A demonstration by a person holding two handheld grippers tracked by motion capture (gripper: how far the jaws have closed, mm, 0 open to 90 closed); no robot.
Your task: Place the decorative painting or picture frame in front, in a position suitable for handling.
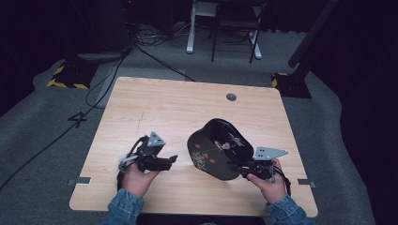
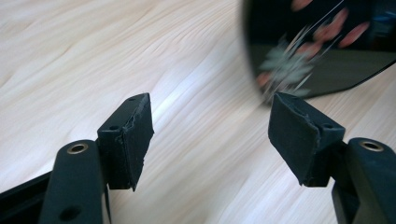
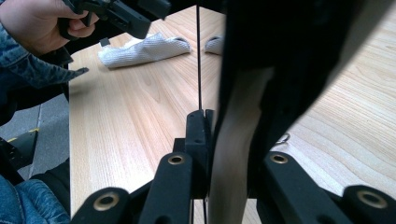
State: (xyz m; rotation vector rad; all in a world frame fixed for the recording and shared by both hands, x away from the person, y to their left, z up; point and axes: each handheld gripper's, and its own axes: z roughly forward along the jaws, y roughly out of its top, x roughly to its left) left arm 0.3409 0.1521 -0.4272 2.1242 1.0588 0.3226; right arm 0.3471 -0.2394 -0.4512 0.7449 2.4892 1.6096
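On table: one black tray, two claws.

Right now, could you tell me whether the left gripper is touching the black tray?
Apart. The high view shows bare table between the open left gripper and the black tray, which the right gripper clamps.

Lab: hazard-taped stands, floor cables
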